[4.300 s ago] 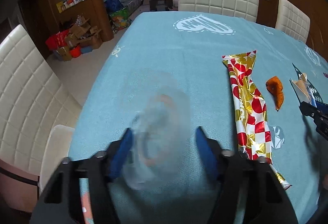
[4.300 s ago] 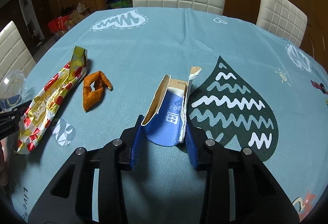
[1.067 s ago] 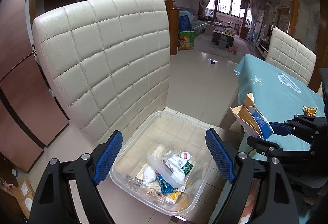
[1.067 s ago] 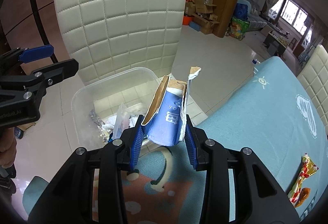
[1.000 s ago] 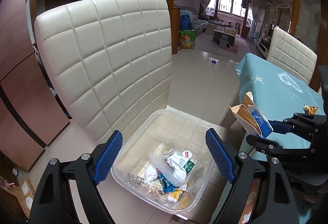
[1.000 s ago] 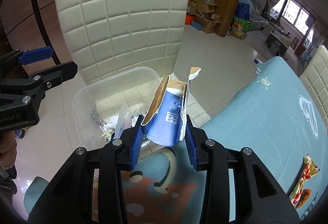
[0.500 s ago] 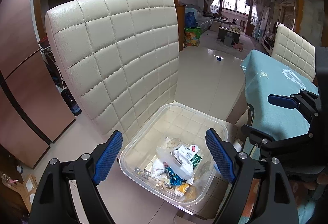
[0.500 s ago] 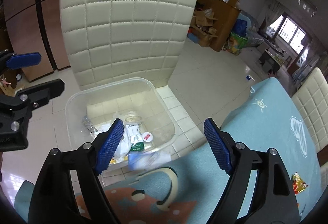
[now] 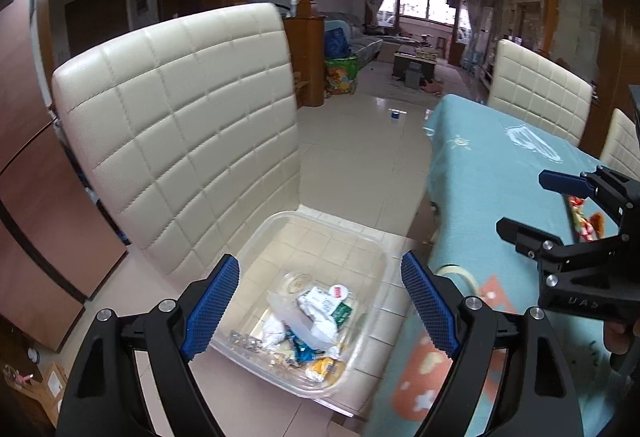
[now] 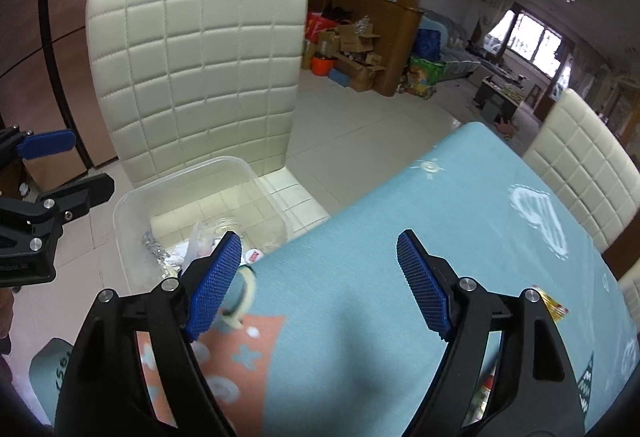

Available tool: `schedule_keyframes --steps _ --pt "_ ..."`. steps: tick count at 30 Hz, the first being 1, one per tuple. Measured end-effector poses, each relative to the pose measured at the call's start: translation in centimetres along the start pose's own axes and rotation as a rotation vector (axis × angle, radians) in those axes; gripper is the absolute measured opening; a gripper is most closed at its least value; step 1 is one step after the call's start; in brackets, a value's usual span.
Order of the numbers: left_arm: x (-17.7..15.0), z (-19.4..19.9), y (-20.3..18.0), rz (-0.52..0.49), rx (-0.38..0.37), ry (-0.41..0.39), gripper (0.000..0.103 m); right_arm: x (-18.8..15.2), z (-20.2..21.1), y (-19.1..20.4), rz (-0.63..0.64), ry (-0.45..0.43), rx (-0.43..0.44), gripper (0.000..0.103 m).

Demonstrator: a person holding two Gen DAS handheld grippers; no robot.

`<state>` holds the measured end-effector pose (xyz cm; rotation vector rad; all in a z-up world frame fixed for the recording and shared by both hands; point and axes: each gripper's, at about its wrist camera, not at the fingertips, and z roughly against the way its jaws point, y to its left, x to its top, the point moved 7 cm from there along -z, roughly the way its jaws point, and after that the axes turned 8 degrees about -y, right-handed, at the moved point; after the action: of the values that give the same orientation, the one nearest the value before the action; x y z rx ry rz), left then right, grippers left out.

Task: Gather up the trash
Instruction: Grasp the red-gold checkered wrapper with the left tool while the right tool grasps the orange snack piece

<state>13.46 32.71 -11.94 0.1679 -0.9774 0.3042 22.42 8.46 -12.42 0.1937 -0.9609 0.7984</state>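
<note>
A clear plastic bin (image 9: pixel 320 225) stands on the seat of a cream quilted chair (image 9: pixel 180 125) beside the table. It holds a heap of trash (image 9: pixel 308 321): wrappers, foil, a clear cup. My left gripper (image 9: pixel 320 309) is open and empty above the bin. My right gripper (image 10: pixel 320 285) is open and empty over the table's corner, to the right of the bin (image 10: pixel 132 205). The right gripper also shows in the left wrist view (image 9: pixel 536 205). A red and gold wrapper (image 9: pixel 582 217) lies on the blue tablecloth (image 10: pixel 400 205), and a piece of it shows in the right wrist view (image 10: pixel 552 303).
More cream chairs (image 10: pixel 588 165) stand along the table's far side. Tiled floor (image 9: pixel 360 157) lies between chair and table. Cardboard boxes (image 10: pixel 352 53) sit by a wooden cabinet in the background. The left gripper shows at the left edge of the right wrist view (image 10: pixel 52 173).
My right gripper has opened and let go of the blue carton, which dropped toward the bin. It has since swung right, over the table. My left gripper stays open above the bin.
</note>
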Motion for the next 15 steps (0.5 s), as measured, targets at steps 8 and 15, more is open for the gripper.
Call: schedule_keyframes --steps 8,15 --pt "0.9 0.9 -9.4 -0.143 -0.137 -0.008 0.081 -5.2 5.0 -10.3 -0.17 0.038 -0.182 0.079" --pt "0.4 1.0 -19.5 -0.258 -0.296 0.031 0.081 -11.4 7.3 -19.8 -0.366 0.118 -0.32 0.065"
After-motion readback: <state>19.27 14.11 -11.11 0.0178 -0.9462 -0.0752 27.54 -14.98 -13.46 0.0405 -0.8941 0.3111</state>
